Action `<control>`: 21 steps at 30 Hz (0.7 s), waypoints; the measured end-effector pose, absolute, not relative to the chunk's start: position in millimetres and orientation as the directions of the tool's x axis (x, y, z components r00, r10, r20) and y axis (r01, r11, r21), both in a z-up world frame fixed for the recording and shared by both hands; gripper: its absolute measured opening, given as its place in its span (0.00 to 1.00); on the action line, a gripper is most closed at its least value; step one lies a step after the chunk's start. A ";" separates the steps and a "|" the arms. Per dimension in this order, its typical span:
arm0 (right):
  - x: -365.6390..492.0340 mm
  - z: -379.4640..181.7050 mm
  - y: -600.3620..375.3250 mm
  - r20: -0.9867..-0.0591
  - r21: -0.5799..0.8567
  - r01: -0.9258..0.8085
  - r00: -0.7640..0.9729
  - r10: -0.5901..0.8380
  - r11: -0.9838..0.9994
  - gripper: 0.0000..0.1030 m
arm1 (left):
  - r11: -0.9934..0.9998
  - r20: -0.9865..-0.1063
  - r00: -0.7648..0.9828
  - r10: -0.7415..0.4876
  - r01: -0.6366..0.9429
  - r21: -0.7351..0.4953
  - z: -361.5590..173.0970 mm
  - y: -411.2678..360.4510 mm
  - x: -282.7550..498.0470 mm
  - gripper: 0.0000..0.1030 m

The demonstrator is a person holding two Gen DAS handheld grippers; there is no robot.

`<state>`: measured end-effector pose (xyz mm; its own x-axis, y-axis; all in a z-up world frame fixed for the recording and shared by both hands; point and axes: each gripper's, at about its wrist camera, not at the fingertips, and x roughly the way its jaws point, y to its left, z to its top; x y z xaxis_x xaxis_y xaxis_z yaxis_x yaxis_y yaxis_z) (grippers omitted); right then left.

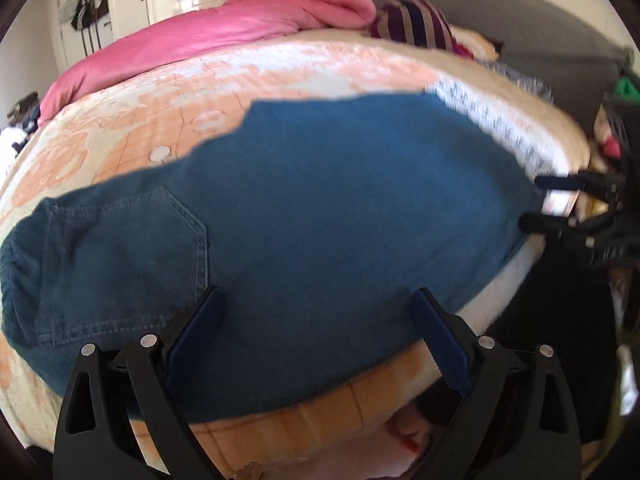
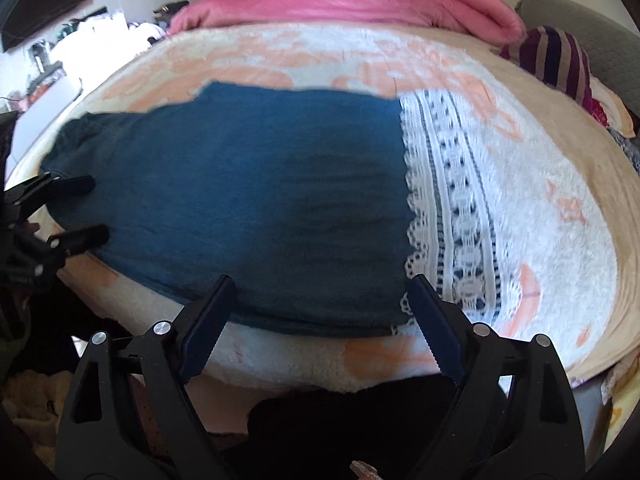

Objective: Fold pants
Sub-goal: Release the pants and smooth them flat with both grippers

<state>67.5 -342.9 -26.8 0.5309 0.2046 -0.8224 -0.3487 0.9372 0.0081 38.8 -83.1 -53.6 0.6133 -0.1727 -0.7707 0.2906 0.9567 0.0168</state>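
Judging the pants (image 1: 304, 208) laid flat along the bed's (image 1: 132, 120) near edge, I hold left gripper (image 1: 316, 320) and right gripper (image 2: 320, 304) jaws wide, empty; next, grasp lace-hemmed cuffs (image 2: 452, 216).

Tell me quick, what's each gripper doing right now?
Left gripper: open, holding nothing, over the blue pants.
Right gripper: open, holding nothing.

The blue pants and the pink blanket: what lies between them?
Only bare peach-patterned bedspread lies between the blue pants and the pink blanket, shown in both wrist views.
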 end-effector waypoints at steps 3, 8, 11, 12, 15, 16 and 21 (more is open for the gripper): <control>66.3 -27.4 -341.3 -0.819 0.000 -0.347 0.539 0.199 0.938 0.81 | 0.955 -0.765 0.620 -0.175 0.295 0.020 -55.0 -83.0 39.1 0.93; 63.0 -18.7 -345.6 -0.800 0.078 -0.352 0.536 0.269 0.933 0.83 | 0.957 -0.761 0.615 -0.206 0.289 -0.025 -49.5 -78.8 40.2 0.93; 58.6 -6.7 -353.0 -0.773 0.121 -0.339 0.557 0.303 0.933 0.83 | 0.955 -0.752 0.620 -0.223 0.292 -0.043 -41.1 -79.2 37.5 0.93; 56.6 -2.5 -355.6 -0.765 0.119 -0.336 0.569 0.302 0.934 0.83 | 0.955 -0.748 0.625 -0.225 0.293 -0.043 -38.3 -79.6 36.5 0.93; 53.2 7.6 -364.7 -0.742 0.119 -0.313 0.603 0.294 0.942 0.85 | 0.954 -0.731 0.641 -0.234 0.297 -0.045 -27.0 -80.9 33.1 0.93; 52.5 10.9 -369.0 -0.731 0.124 -0.303 0.616 0.293 0.945 0.86 | 0.953 -0.727 0.644 -0.239 0.298 -0.049 -23.3 -81.2 32.3 0.93; 49.2 21.7 -392.9 -0.695 0.164 -0.242 0.660 0.286 0.956 0.88 | 0.951 -0.708 0.659 -0.255 0.302 -0.061 -8.3 -82.3 29.6 0.94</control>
<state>49.2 -392.9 21.7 0.6601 0.2860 -0.6947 -0.2419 0.9564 0.1639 29.6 -82.3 -8.3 0.6591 -0.2546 -0.7077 0.3022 0.9513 -0.0607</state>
